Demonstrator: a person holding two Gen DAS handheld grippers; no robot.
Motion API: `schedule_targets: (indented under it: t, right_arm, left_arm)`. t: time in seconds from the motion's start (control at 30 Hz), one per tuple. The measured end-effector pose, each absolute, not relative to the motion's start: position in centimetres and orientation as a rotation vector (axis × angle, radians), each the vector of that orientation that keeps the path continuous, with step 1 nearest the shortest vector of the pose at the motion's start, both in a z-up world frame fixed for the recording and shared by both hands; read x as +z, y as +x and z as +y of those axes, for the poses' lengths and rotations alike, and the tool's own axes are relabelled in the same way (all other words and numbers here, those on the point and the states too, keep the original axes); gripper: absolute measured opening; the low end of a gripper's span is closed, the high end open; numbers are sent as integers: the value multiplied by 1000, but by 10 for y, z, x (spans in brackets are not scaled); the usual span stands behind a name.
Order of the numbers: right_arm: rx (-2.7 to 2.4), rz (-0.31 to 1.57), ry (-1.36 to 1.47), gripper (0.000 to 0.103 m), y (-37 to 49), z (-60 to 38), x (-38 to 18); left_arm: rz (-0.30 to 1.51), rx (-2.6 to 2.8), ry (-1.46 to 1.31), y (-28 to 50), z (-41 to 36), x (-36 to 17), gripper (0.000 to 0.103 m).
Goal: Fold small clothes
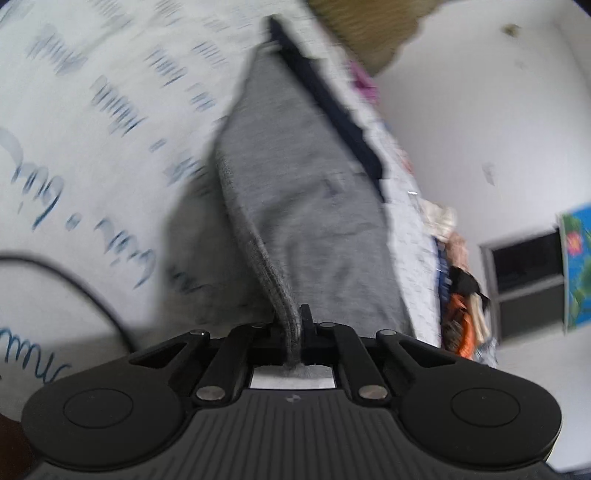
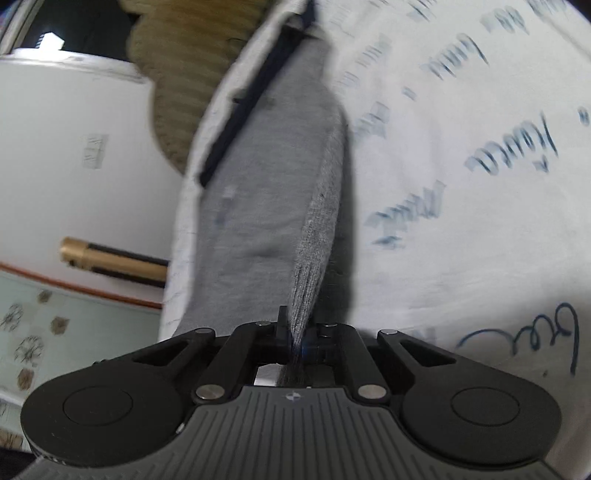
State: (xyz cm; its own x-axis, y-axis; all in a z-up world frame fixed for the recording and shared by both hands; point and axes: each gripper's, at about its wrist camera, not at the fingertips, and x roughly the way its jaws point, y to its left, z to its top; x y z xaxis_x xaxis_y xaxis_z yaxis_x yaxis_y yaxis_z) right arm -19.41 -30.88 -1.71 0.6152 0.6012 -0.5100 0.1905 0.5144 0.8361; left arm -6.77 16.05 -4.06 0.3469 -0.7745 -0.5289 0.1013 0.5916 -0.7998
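Observation:
A small grey knit garment [image 1: 295, 184] with a dark navy band [image 1: 328, 96] along its far edge lies on a white sheet printed with blue script [image 1: 92, 129]. My left gripper [image 1: 293, 321] is shut on the garment's ribbed near edge, which rises from the sheet into the jaws. In the right wrist view the same grey garment [image 2: 266, 192] runs away from me, its navy band [image 2: 243, 110] on the left. My right gripper [image 2: 295, 326] is shut on another part of that ribbed edge, lifted off the sheet [image 2: 461, 184].
A tan knitted cloth [image 1: 369, 29] lies at the far end of the sheet. A heap of mixed clothes [image 1: 458, 288] sits by the bed's right side, near a dark window [image 1: 528, 273]. A black cable [image 1: 74, 280] crosses the sheet. White wall and tiled floor [image 2: 55, 332] lie left.

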Motion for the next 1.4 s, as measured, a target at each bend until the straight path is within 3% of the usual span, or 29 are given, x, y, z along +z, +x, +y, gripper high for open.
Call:
schedule_targets:
  t: [0.1,0.2,0.3,0.37,0.47,0.53,0.6,0.67,0.7,0.77,0.8,0.83,1.03,1.2,1.23,1.33,1.4]
  right_arm:
    - [256,884,960,9,-207,-324,6]
    - [178,978,968,7,-213,-341,-20]
    - [185,962,997,7,-215,-338,-35]
    - [194,944,1005,17,-218,-337,-36]
    - [210,938,1054,24,-220,-343,-38]
    - [216,917,1077,40,-220,-344,-35]
    - [230,899,1084,50,-218,-343,-31]
    - [234,884,1070,57,-213,-338,-27]
    - [232,885,1065,55,-208,-335,-28]
    - [219,905,1030,20,-199,-328,-30]
    - [212,938,993,10,-194,-324,-32]
    - [223,958,962,10,-192,-319,-33]
    - [225,962,839,7,-203,-322,-10]
    - [208,990,864,6,-207,-334,-26]
    - [215,987,870,16,-206,-332,-26]
    - [216,975,933,25,-212,-338,-32]
    - [222,957,1012,35,-215,-343,-34]
  left_arm:
    - [1065,-651,-662,-70,162,-31,5]
    - [1189,-552,-625,-64,166,-65,5]
    - [1172,-559,-659,-65,171,-68,5]
    - [1154,-569,-612,-68,169,-62,5]
    - [1153,-569,-581,-69,167,-58,7]
    - [1147,-566,-574,-67,162,-55,9]
    - [1149,-564,-579,-65,160,-54,26]
    - [1135,-578,-606,-63,156,-56,36]
    - [1126,-577,-602,-62,153,-56,36]
    - [1117,-571,-595,-60,148,-56,34]
    - [1115,-566,-597,-60,148,-56,14]
    - [1123,-563,-585,-60,147,-56,5]
    - [1056,-599,-567,-69,164,-30,4]
    - [1151,-533,-563,-62,171,-58,5]
    - [1142,-531,-555,-62,170,-56,5]
    - [1138,-537,-559,-63,169,-56,7]
    - [1148,-546,-590,-61,172,-57,16]
